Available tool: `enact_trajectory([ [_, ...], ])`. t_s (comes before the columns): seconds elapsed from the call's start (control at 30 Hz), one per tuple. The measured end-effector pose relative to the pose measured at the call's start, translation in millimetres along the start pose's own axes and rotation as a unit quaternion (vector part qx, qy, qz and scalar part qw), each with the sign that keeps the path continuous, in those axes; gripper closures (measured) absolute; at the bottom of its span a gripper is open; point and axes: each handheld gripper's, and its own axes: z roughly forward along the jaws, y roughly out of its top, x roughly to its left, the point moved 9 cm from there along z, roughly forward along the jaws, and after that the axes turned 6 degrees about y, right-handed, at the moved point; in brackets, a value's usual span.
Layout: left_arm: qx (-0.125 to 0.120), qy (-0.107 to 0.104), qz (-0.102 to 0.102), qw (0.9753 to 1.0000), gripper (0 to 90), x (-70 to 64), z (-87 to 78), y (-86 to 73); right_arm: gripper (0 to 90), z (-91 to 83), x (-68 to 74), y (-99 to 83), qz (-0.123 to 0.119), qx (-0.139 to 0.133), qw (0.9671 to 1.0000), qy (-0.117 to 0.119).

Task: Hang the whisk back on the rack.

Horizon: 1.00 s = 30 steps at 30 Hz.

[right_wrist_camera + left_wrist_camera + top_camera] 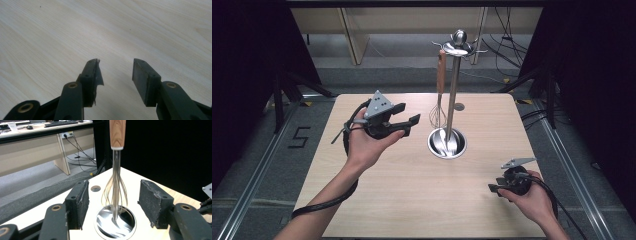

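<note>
A steel utensil stand (452, 85) rises from a round shiny base (447, 143) near the table's middle. A whisk with a wooden handle (441, 75) hangs from one of its top hooks, its wires (438, 116) low beside the pole. My left gripper (408, 121) is held open above the table, left of the stand, pointing at it. In the left gripper view the whisk (115, 187) hangs ahead between the two open pads (83, 202), above the base (115, 223). My right gripper (494, 187) rests low at the table's front right, open over bare wood (115, 65).
The light wooden table (387, 200) has a small round hole (458, 106) behind the stand. Cables trail from both grippers. Beyond the far edge lie grey floor, desk legs and loose wires; dark curtains stand on both sides.
</note>
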Motion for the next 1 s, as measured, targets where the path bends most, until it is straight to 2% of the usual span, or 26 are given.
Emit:
enact_trajectory([
  [0.07, 0.002, 0.001, 0.0, 1.0, 40.5, 0.8, -2.6, -4.0, 56.5, -0.3, 0.9, -0.3, -0.001, 0.001, 1.0, 0.006],
  [0.3, 0.005, 0.006, -0.004, 1.0, 40.1, 6.1, -12.3, -17.0, 56.3, -1.1, 1.0, -1.2, -0.001, 0.01, 0.9999, 0.003],
  [0.4, 0.005, 0.007, -0.007, 0.9999, 39.9, 8.7, -16.3, -21.7, 56.2, -1.0, 2.6, -1.9, 0.009, 0.012, 0.9999, 0.005],
  [0.5, 0.007, 0.01, -0.008, 0.9999, 39.9, 12.5, -20.3, -26.8, 56.2, -0.7, 1.7, -2.0, 0.003, 0.011, 0.9999, 0.004],
  [0.6, 0.01, 0.014, -0.01, 0.9998, 40.0, 16.0, -24.3, -35.9, 56.0, -1.1, 2.2, -2.0, 0.007, 0.011, 0.9999, 0.006],
  [0.67, 0.013, 0.016, -0.01, 0.9997, 40.1, 18.2, -26.2, -43.0, 56.0, -1.1, 0.7, -1.8, -0.001, 0.011, 0.9999, 0.004],
  [0.87, 0.038, 0.022, -0.024, 0.9988, 40.1, 24.9, -30.6, -79.4, 55.8, -0.9, 0.7, -1.8, 0.0, 0.01, 0.9999, 0.004],
  [1.0, 0.058, 0.026, -0.033, 0.9975, 40.4, 29.1, -31.9, -113.3, 55.7, 0.0, 0.3, -2.5, -0.001, 0.009, 1.0, 0.002],
])
